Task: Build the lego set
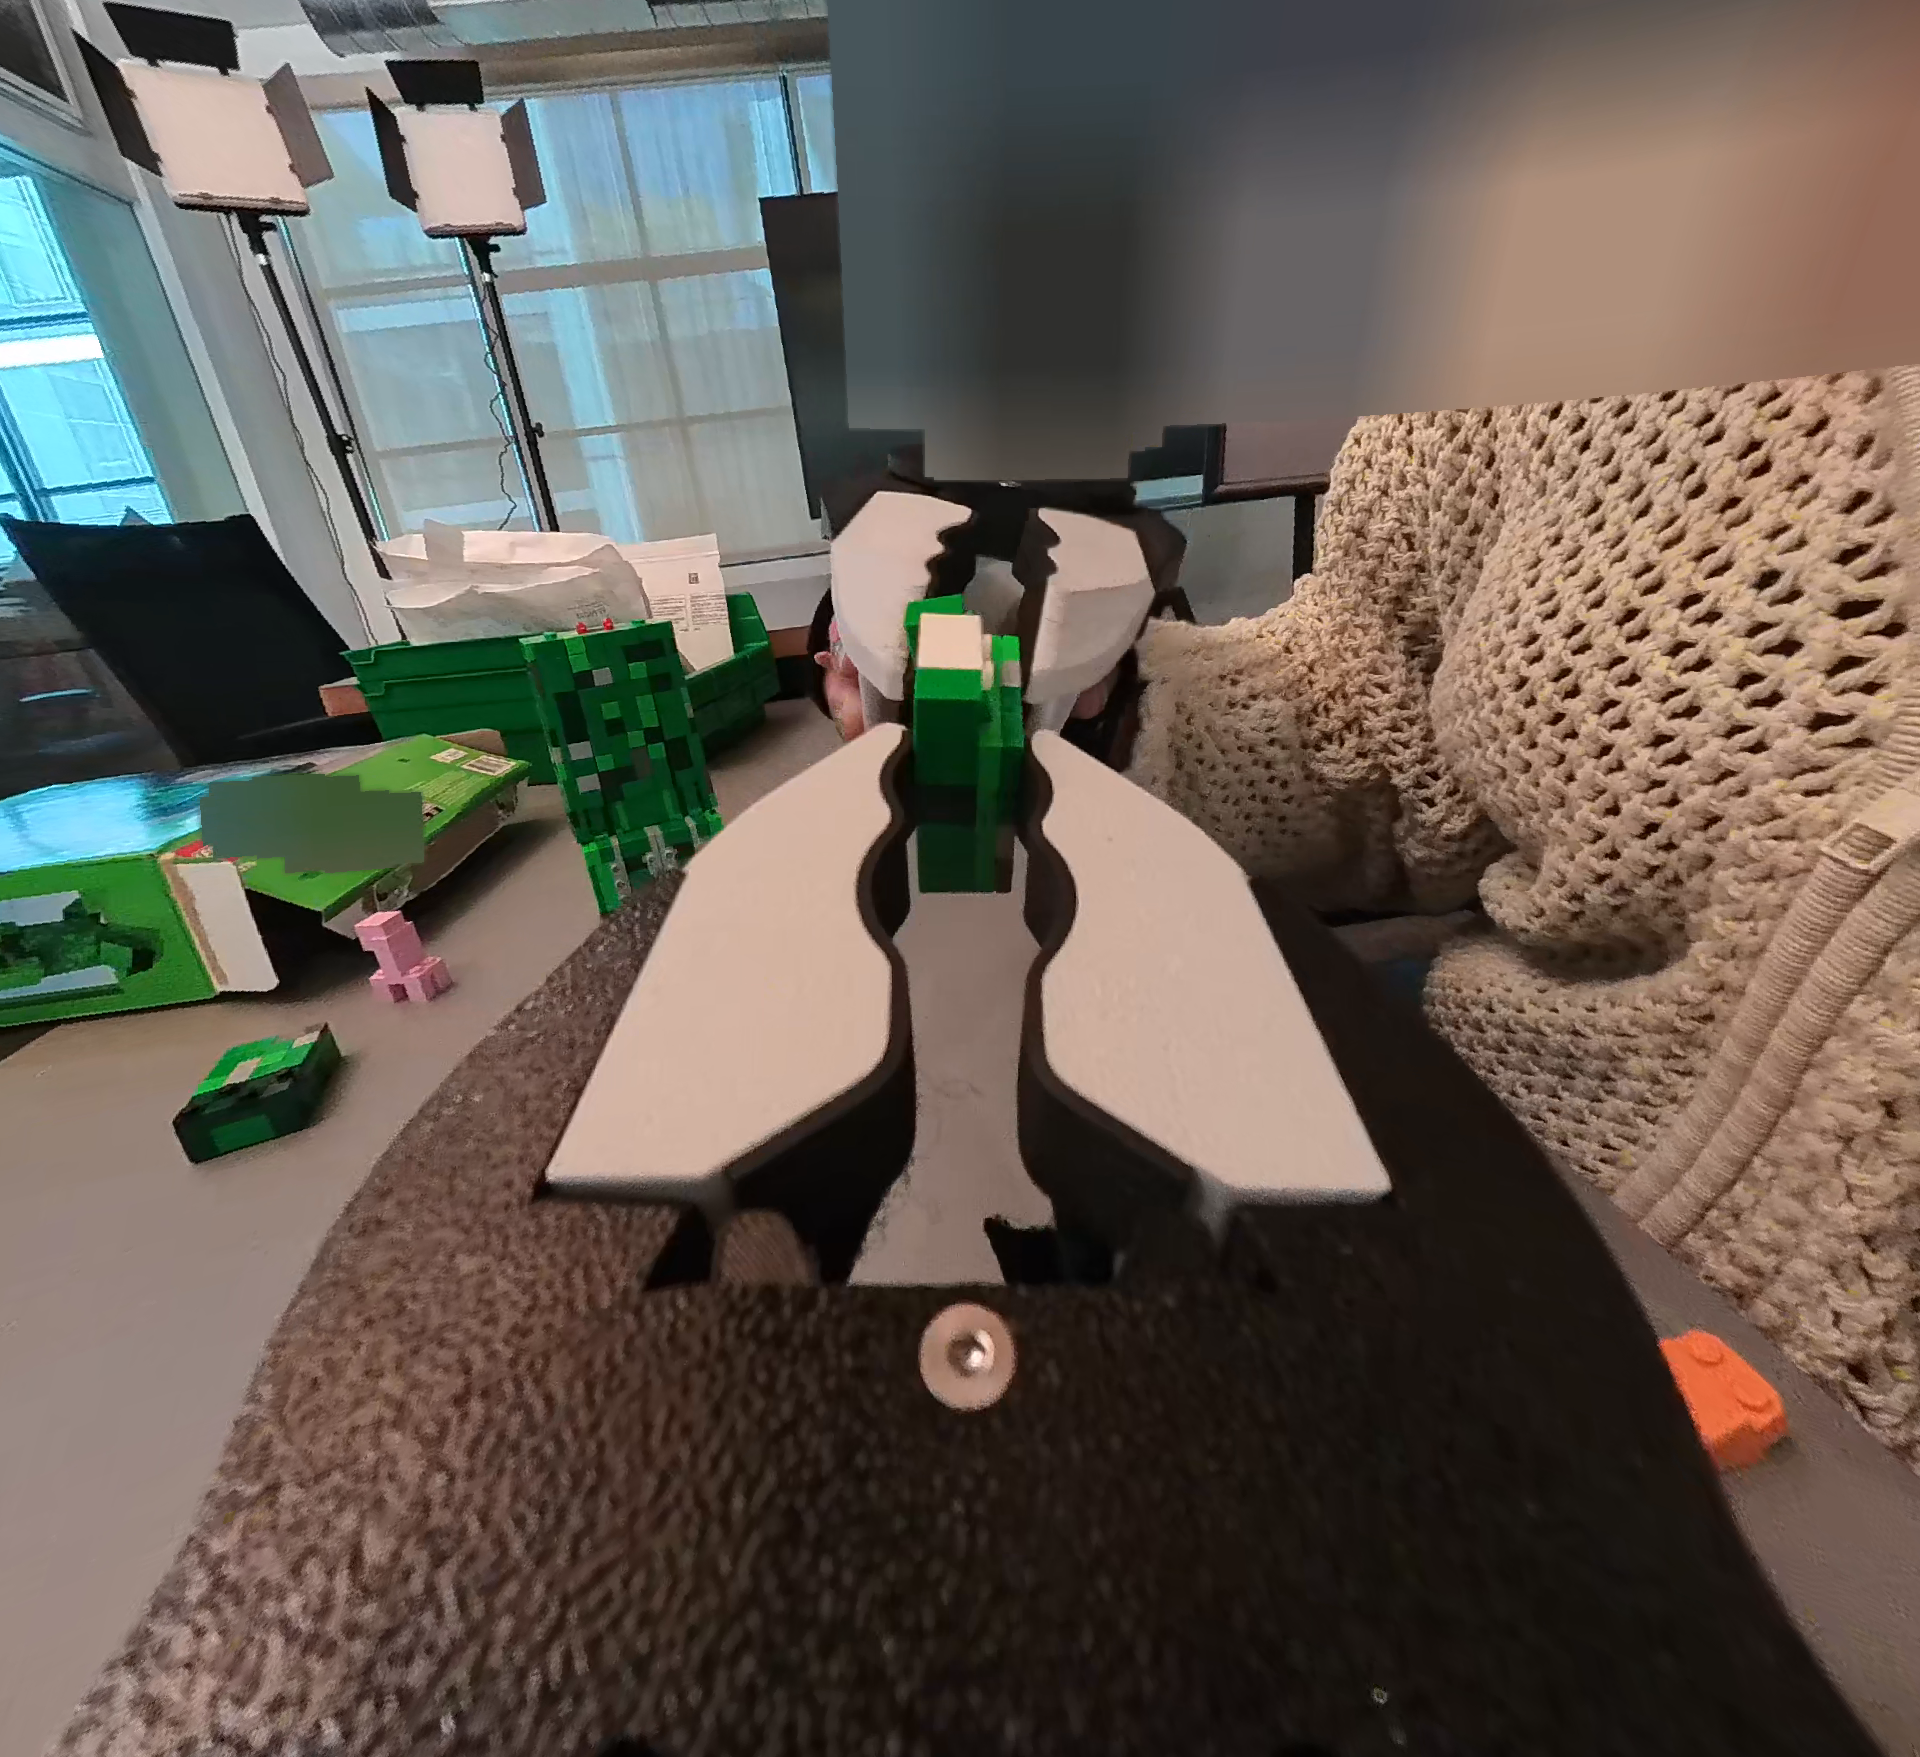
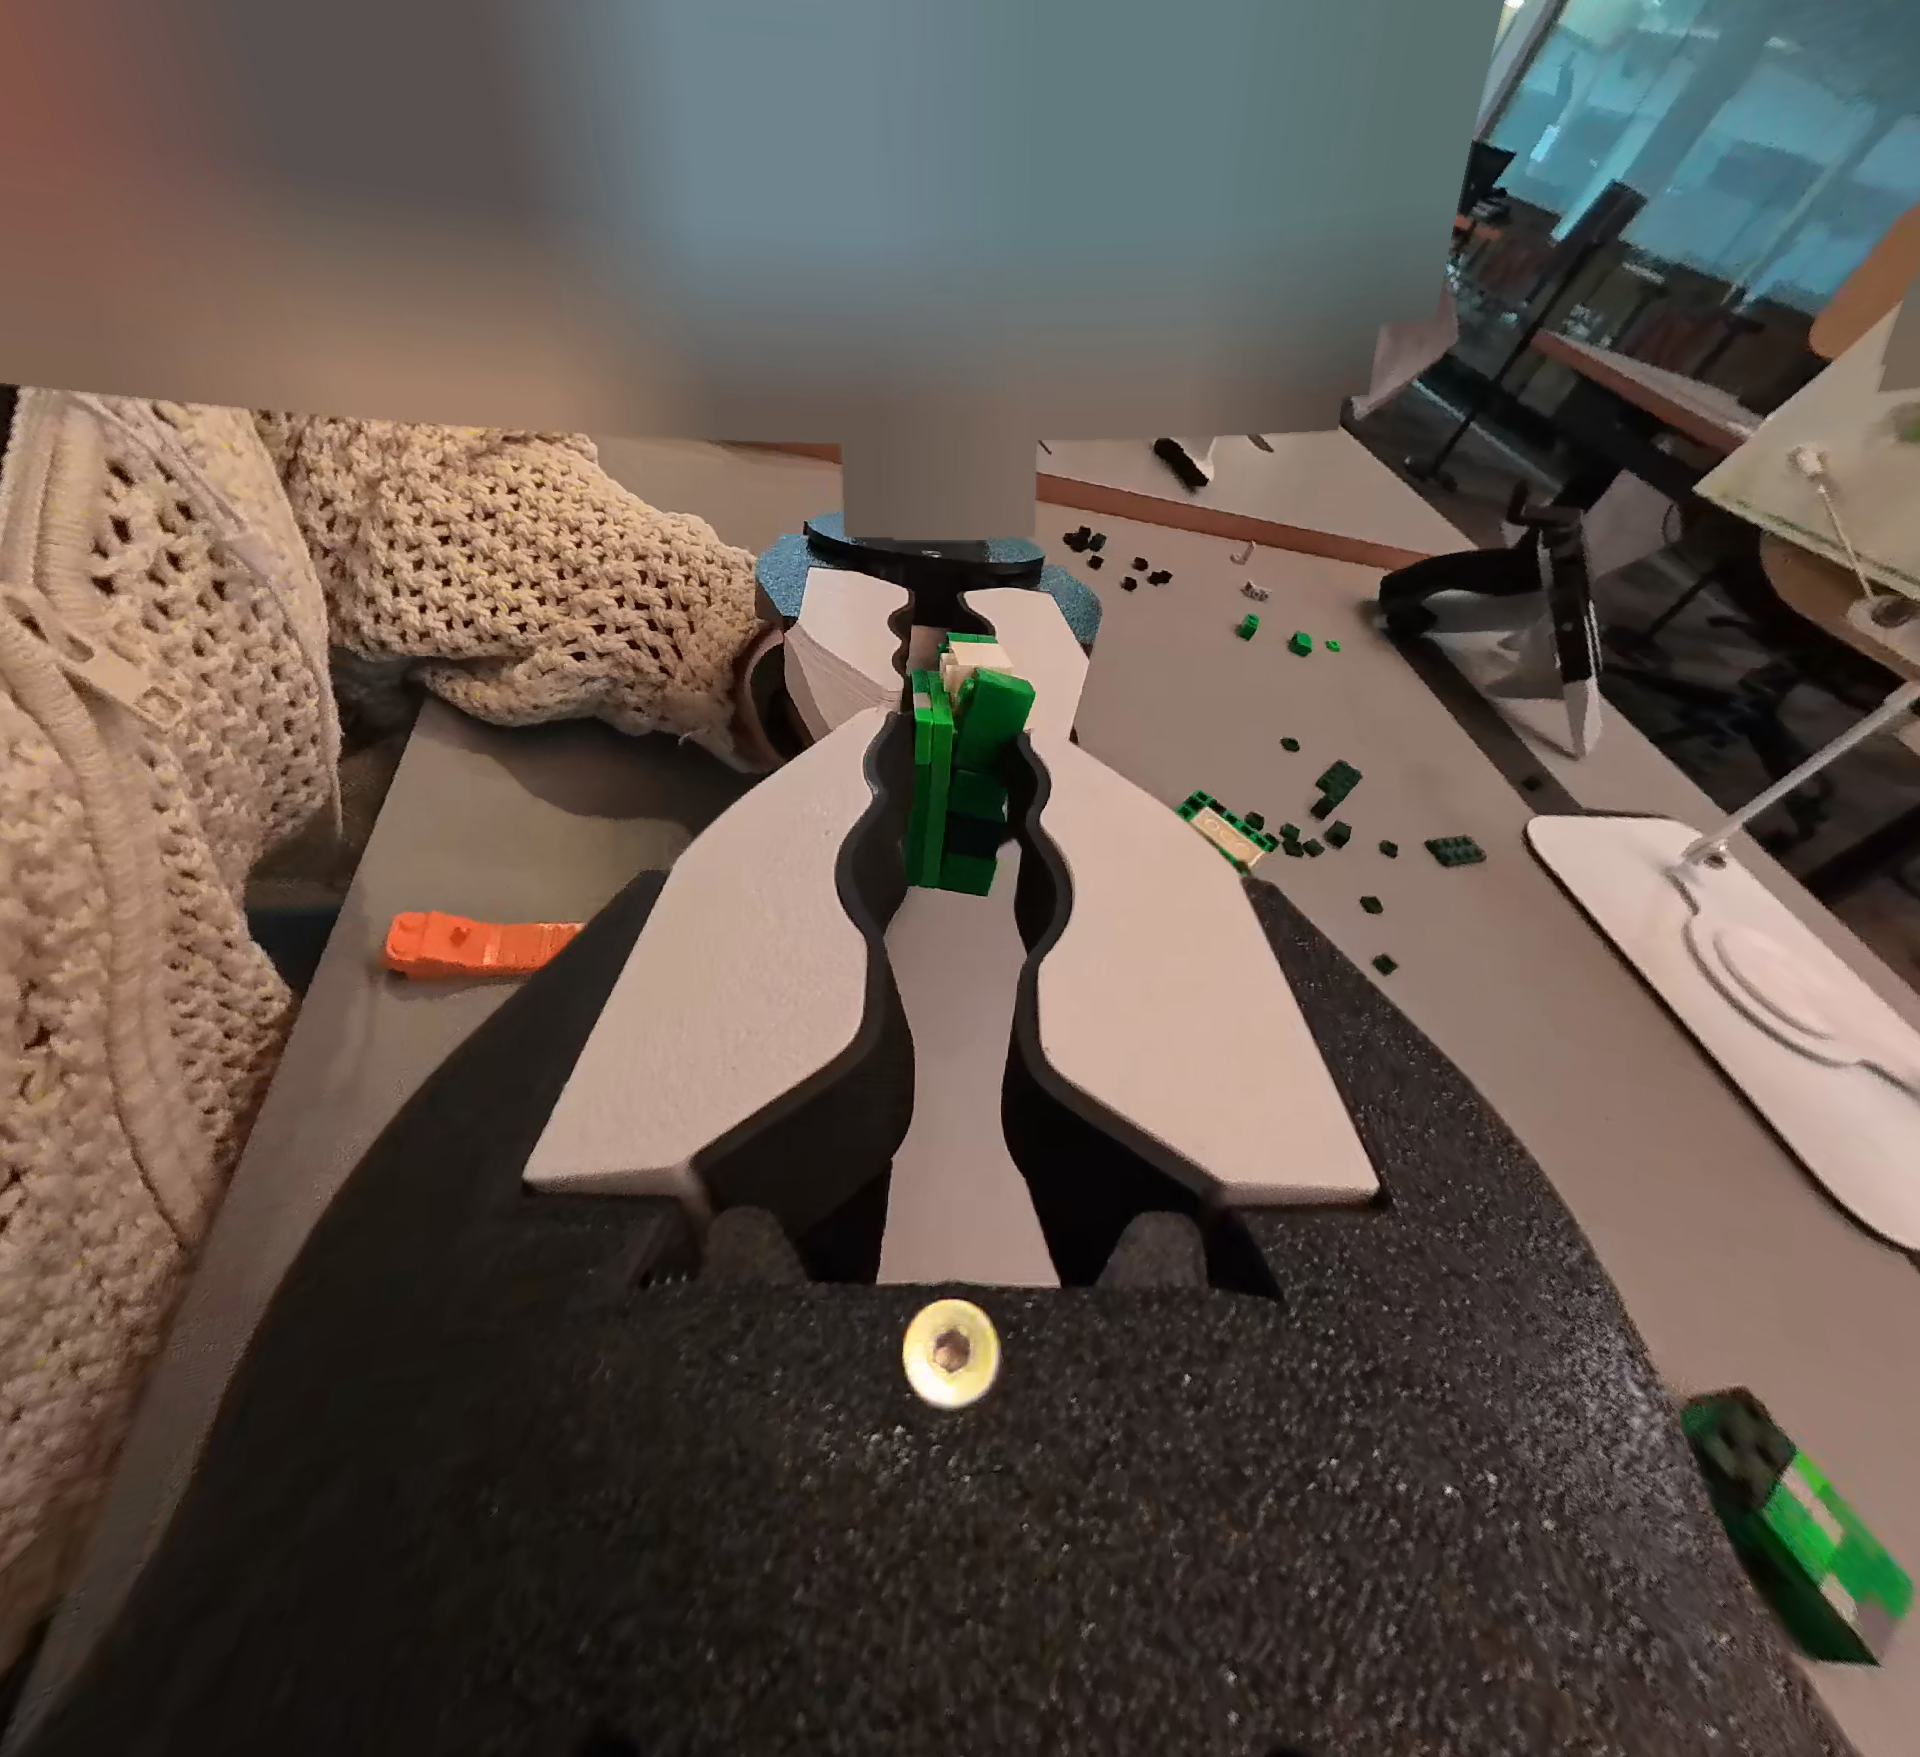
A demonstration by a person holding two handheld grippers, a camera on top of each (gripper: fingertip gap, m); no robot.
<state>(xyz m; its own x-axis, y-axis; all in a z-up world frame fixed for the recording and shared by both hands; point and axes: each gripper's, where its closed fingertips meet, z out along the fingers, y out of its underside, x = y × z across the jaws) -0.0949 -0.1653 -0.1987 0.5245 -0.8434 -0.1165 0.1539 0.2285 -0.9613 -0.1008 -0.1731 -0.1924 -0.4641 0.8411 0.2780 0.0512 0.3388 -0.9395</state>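
A small green lego sub-assembly (image 1: 956,824) with a white brick at its top is held in the air between both grippers, which face each other. My left gripper (image 1: 966,751) is shut on its near end. My right gripper (image 1: 982,595) shows beyond it, closed on the far end. In the right wrist view my right gripper (image 2: 956,741) is shut on the same green sub-assembly (image 2: 951,814), with the left gripper (image 2: 935,632) opposite. A tall built green pixel figure (image 1: 623,751) stands on the grey table (image 1: 156,1292) to the left.
A pink lego pig (image 1: 400,959), a green-and-black block (image 1: 260,1089), the set's box (image 1: 125,918) and green bins (image 1: 457,679) lie left. An orange brick separator (image 2: 478,944) lies near a person's knit sleeve (image 2: 520,564). Loose green bricks (image 2: 1299,834) and a white lamp base (image 2: 1745,980) sit right. Left and right tips are no more than a few centimetres apart. From either gripper's tips it is about 15 cm to the orange brick separator (image 2: 478,944).
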